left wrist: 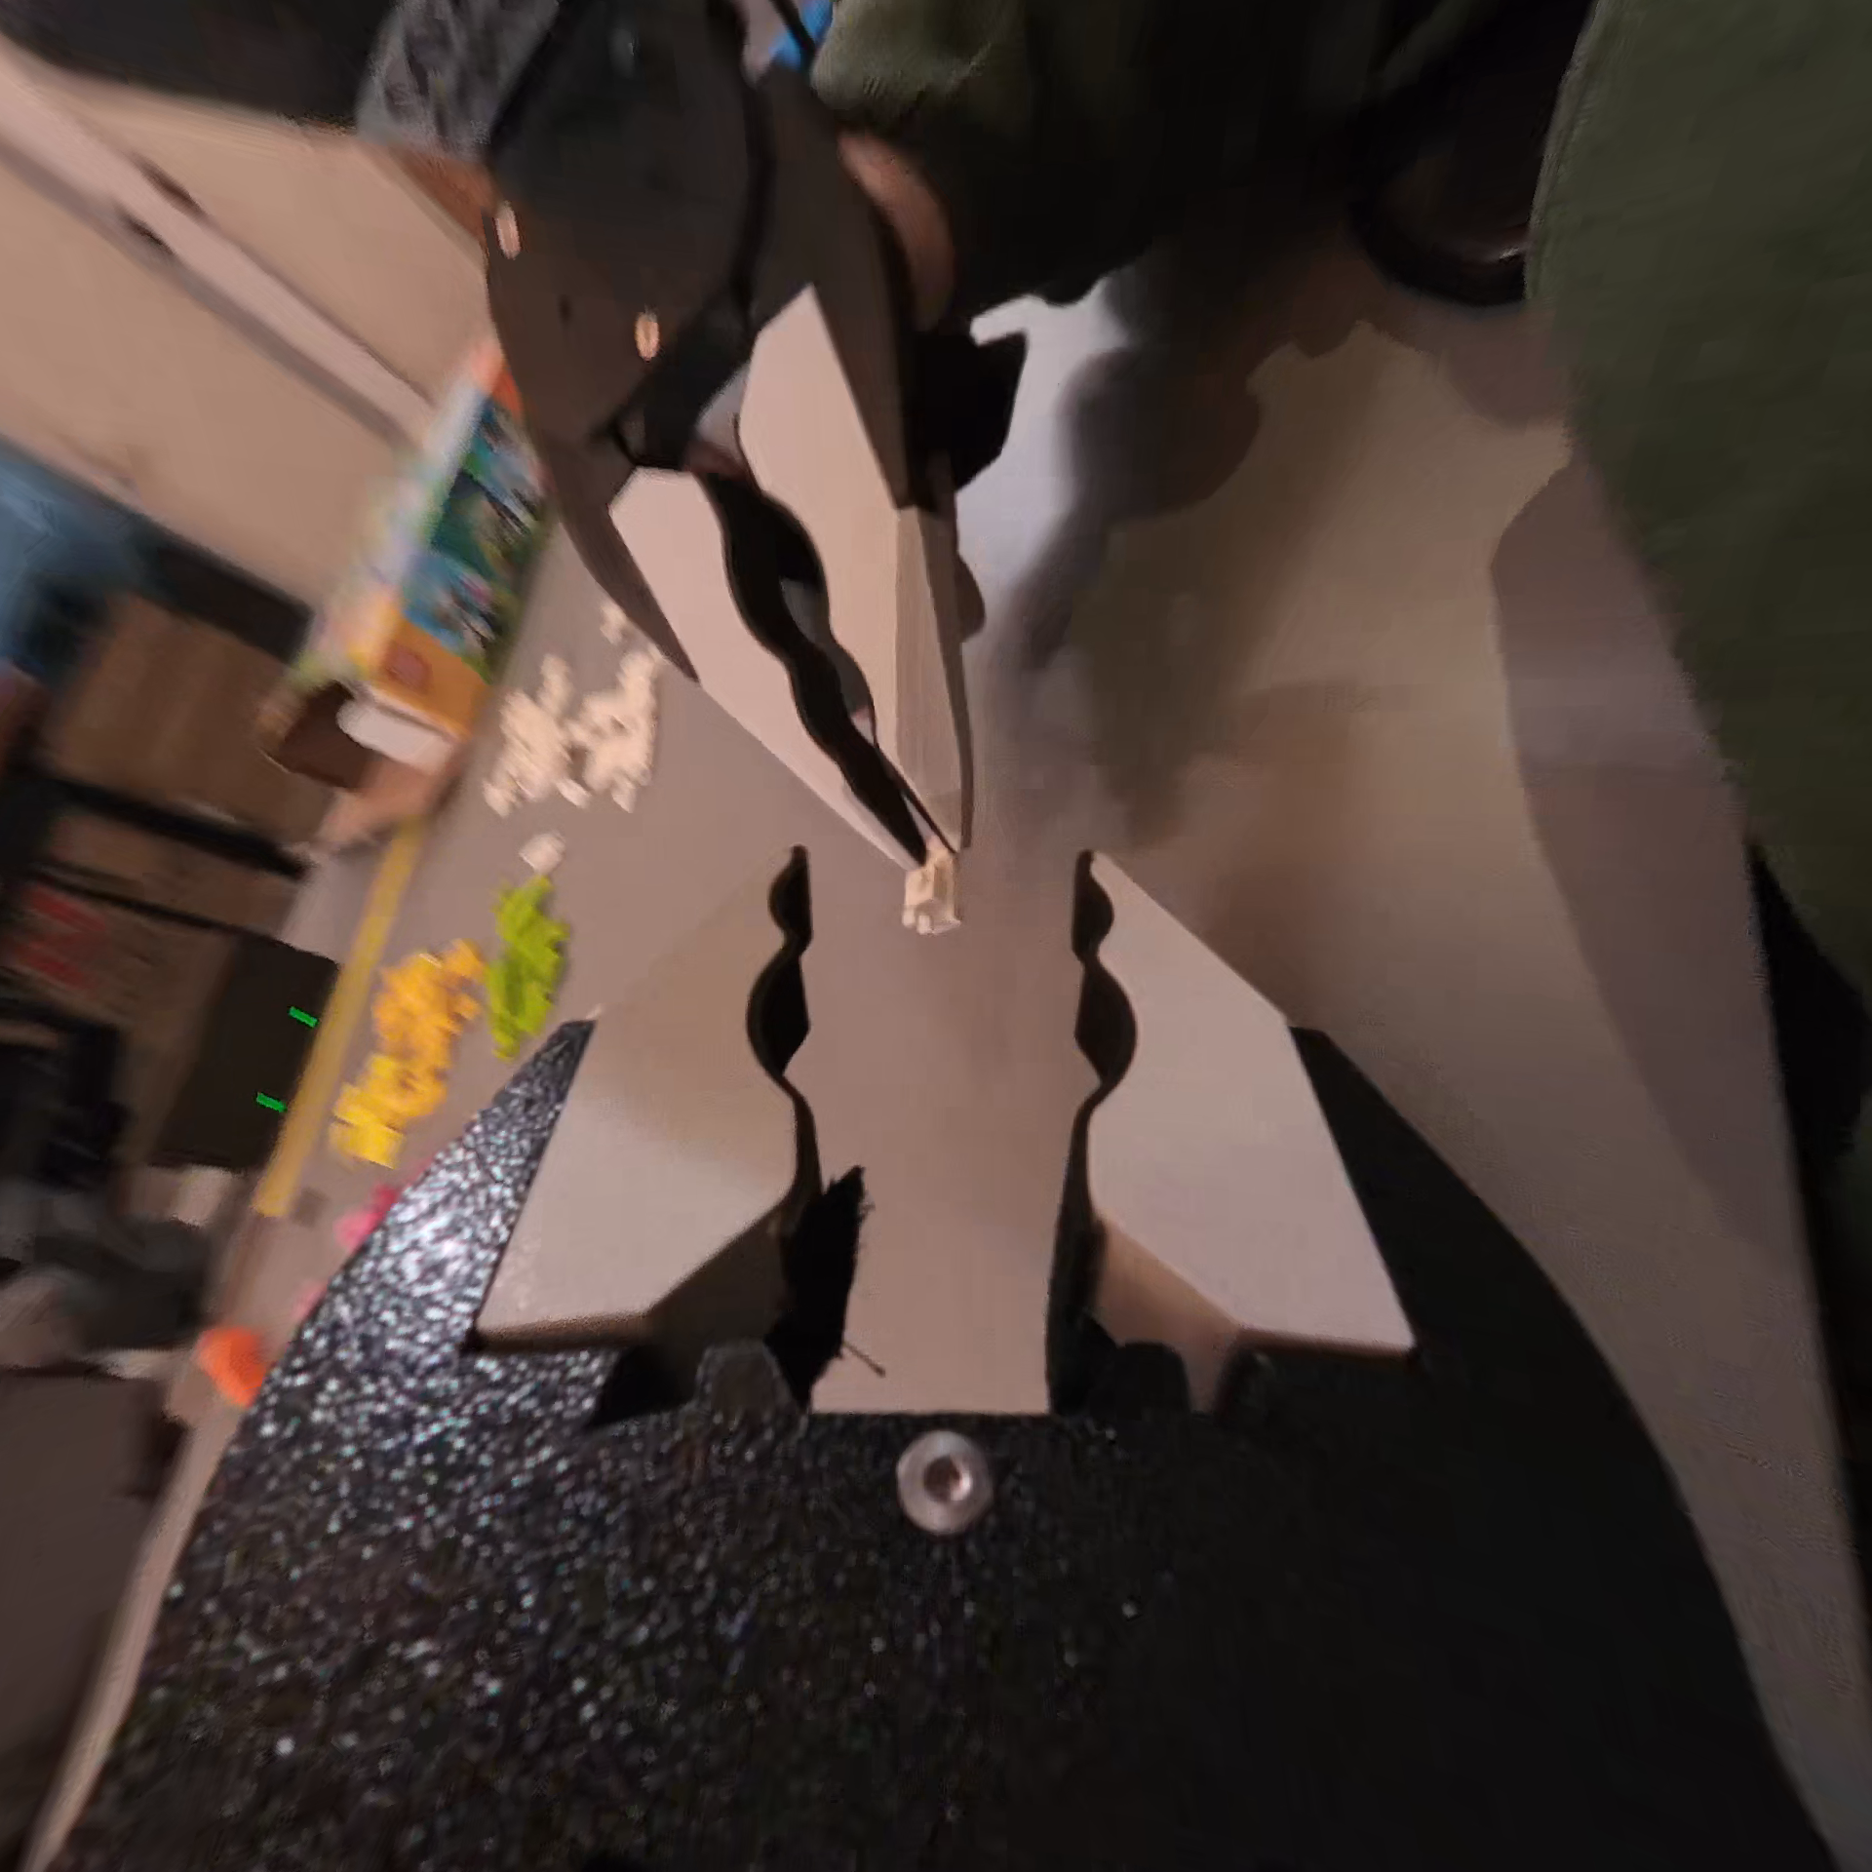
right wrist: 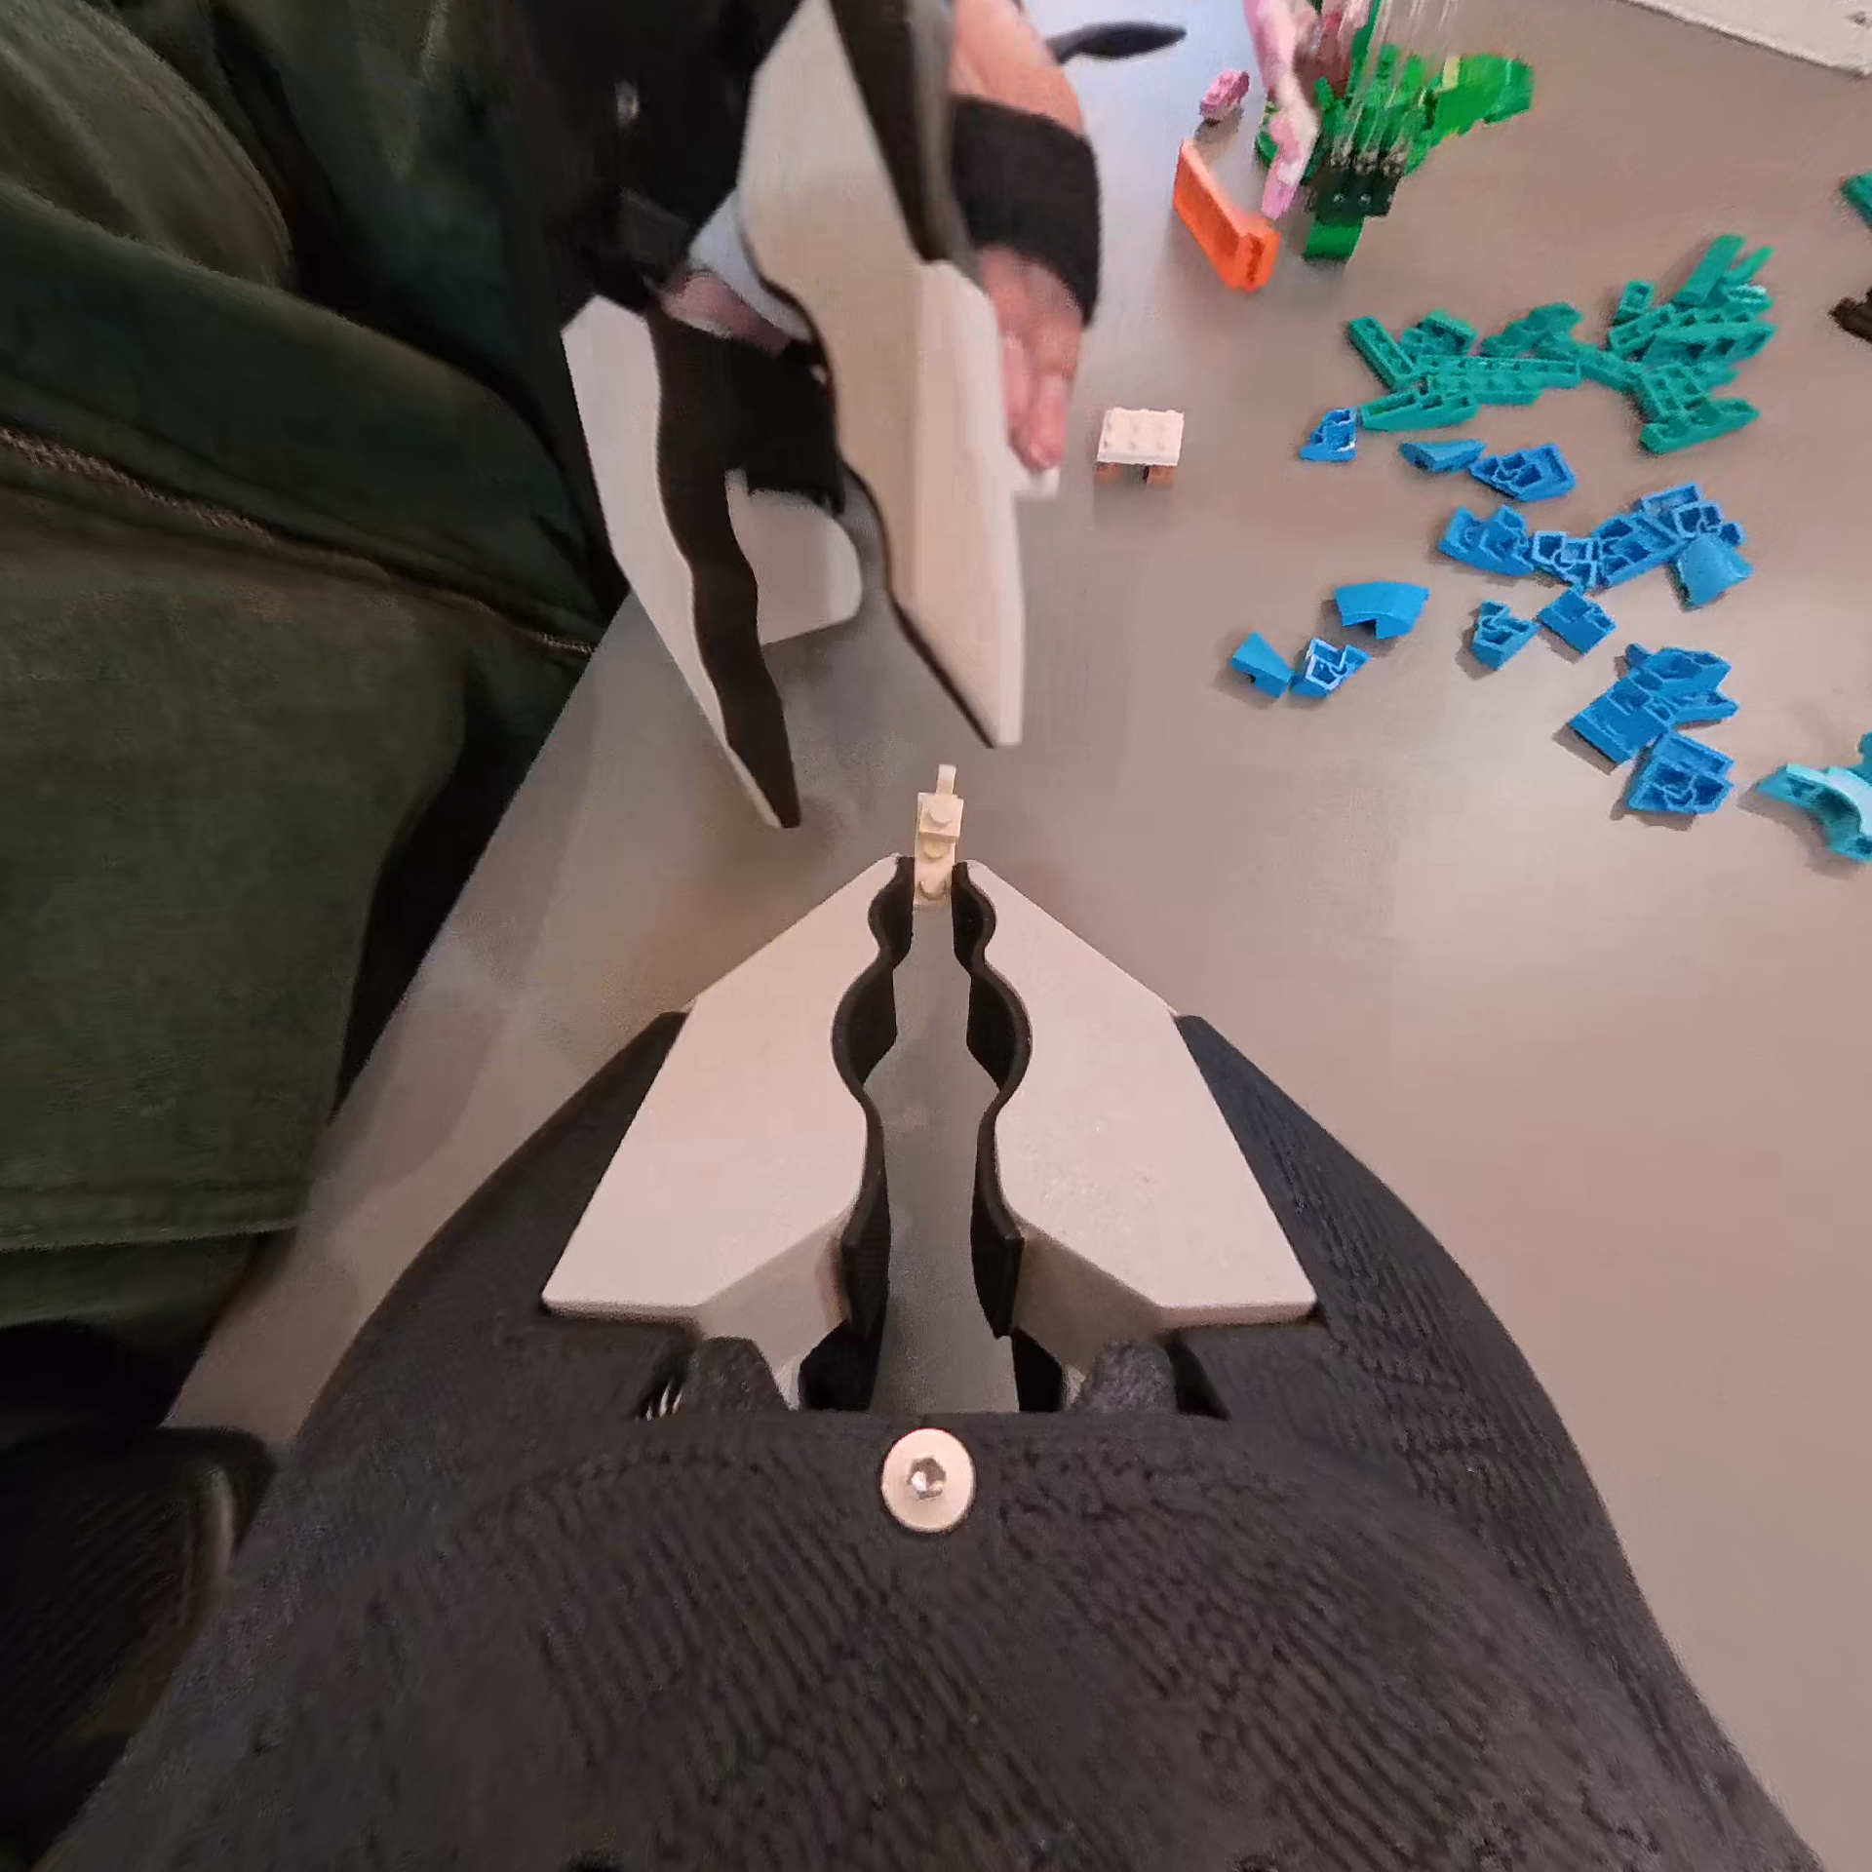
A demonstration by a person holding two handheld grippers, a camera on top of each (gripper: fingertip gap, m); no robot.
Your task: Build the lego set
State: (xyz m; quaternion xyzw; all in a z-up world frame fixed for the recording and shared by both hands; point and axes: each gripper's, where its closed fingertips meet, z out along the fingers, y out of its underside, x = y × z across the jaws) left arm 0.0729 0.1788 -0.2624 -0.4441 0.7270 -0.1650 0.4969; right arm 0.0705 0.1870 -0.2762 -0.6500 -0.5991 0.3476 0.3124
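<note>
My right gripper (right wrist: 930, 869) pinches a small white piece (right wrist: 934, 833) at its tips, above the grey table (right wrist: 1317, 1013). My left gripper (left wrist: 942, 866) gapes empty just beyond — blue bricks (right wrist: 1621, 608), white block (right wrist: 1140, 446) farther right.

A small cream plastic brick piece (right wrist: 936, 833) sits between pale, black-lined claw fingers (right wrist: 1064, 1023). Blue curved bricks (right wrist: 1621, 608) and teal flat bricks (right wrist: 1580, 365) dot the grey worktop (right wrist: 1317, 1013).
</note>
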